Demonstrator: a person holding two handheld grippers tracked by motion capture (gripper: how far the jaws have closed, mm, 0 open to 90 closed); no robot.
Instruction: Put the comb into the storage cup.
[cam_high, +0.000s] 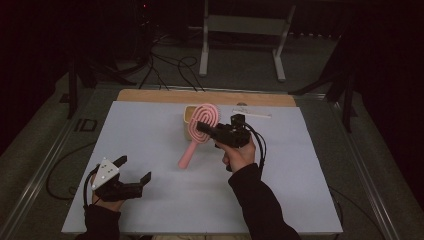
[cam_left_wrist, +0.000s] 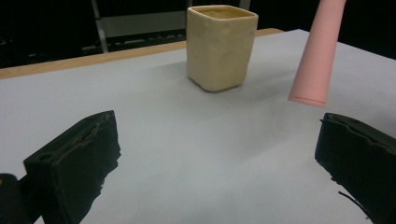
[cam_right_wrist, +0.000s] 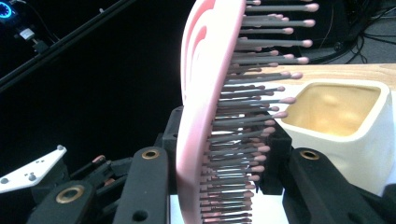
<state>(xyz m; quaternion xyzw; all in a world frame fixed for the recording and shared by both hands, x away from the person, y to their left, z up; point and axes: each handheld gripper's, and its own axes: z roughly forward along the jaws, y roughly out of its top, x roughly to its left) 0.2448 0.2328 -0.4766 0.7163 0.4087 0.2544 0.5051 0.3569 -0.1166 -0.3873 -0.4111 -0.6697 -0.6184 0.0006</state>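
Right gripper view showed your right hand-held gripper (cam_right_wrist: 219, 182) clamped across the head of the light, stiff pink plastic paddle hairbrush (cam_right_wrist: 205, 116), held above the cream square ceramic cup (cam_right_wrist: 369, 140), a slippery grip better taken near its neck.

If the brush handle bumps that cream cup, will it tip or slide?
The cup looks squat and thick-walled, so it would probably slide rather than tip. It seems empty, so likely light enough to shift. The brush, clamped in the right gripper, looks rigid enough to push it.
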